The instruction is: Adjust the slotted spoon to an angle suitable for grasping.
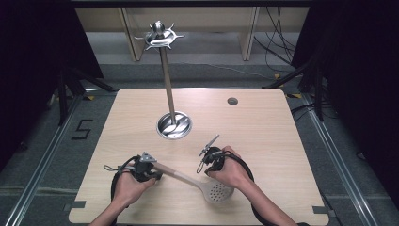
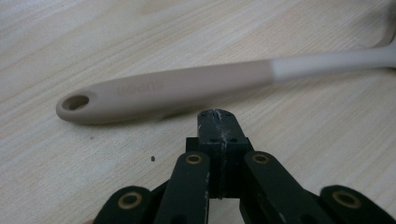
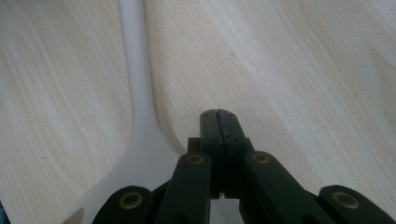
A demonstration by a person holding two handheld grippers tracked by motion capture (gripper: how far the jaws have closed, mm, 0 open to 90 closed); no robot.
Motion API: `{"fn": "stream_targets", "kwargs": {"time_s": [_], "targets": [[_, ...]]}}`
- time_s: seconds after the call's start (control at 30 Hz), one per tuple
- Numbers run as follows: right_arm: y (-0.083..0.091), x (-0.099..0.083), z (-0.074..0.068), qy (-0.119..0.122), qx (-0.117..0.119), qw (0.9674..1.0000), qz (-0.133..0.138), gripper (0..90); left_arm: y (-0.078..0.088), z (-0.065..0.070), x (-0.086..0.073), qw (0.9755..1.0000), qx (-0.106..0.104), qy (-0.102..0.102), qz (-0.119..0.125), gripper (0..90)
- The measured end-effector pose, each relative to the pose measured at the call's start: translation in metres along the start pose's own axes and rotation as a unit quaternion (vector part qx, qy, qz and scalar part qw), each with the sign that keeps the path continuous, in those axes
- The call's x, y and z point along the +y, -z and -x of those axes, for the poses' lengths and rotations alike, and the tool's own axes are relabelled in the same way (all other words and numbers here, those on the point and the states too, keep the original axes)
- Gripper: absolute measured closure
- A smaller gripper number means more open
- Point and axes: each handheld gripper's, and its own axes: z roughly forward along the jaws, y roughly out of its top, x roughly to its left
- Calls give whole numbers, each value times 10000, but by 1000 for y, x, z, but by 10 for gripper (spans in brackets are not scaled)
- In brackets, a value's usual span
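Seen from the high view: one wooden table (image 1: 263, 122), one slotted spoon (image 1: 197, 182) lying flat near the 6 o'clock edge, one tall metal stand (image 1: 167, 80) with hooks on top, standing in a round metal base (image 1: 174, 125) near the middle. Two hands, two grippers. Left gripper (image 1: 157, 176) at 7 o'clock by the spoon's handle end; right gripper (image 1: 207, 162) at 5 o'clock, just above the spoon's holed bowl. Shown up close in the left gripper view: left gripper (image 2: 217, 114) clenched tight on nothing, tips just short of the tan handle (image 2: 163, 91), with one hanging hole at its end. Shown in the right gripper view: right gripper (image 3: 218, 113) also clenched on nothing, with the pale neck (image 3: 135, 79) of the spoon at its 10 o'clock. Lots of bare table toward 12, 3 and 9 o'clock; little room between spoon and near edge.
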Motion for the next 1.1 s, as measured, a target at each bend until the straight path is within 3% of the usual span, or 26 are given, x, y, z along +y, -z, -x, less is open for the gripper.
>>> {"fn": "stream_targets", "kwargs": {"time_s": [0.1,0.17,0.2,0.33,0.4,0.43,0.53,0.6,0.63,0.67,0.83,0.9,1.0,1.07,1.1], "targets": [[-2,0,-2,-26,86,10000,7,900,0,-1,0,10000,60,-58,-16,892],[-3,0,-3,-32,42,10000,-25,900,-1,-1,0,10000,38,-26,21,892],[-4,0,-2,98,41,9999,-15,900,0,-1,0,10000,45,-35,-1,892],[0,-1,-6,44,-29,10000,75,900,2,0,1,9998,134,-143,18,892],[8,-1,-14,66,145,9996,217,900,5,0,2,9997,133,-130,154,892],[16,-2,-29,3,481,9983,324,900,6,-2,4,9997,153,-143,160,892],[19,-5,-47,159,706,9971,236,900,5,-3,5,9997,160,-112,168,892],[17,-7,-53,199,757,9968,144,900,7,-3,8,9995,172,-229,100,892],[11,-12,-58,407,777,9961,-25,900,10,-3,11,9993,148,-241,234,891],[9,-13,-59,459,771,9959,-80,900,11,-4,14,9990,199,-182,352,892],[6,-20,-68,514,832,9948,-277,900,15,-13,36,9974,318,-384,526,892],[5,-21,-72,498,802,9949,-352,900,10,-17,44,9975,342,-358,509,891],[3,-23,-74,517,777,9947,-437,900,4,-18,51,9971,413,-479,421,891],[2,-24,-73,586,774,9943,-443,900,-4,-18,56,9972,400,-554,298,891],[1,-25,-72,526,746,9946,-491,900,-9,-17,59,9966,444,-684,127,891]]}}
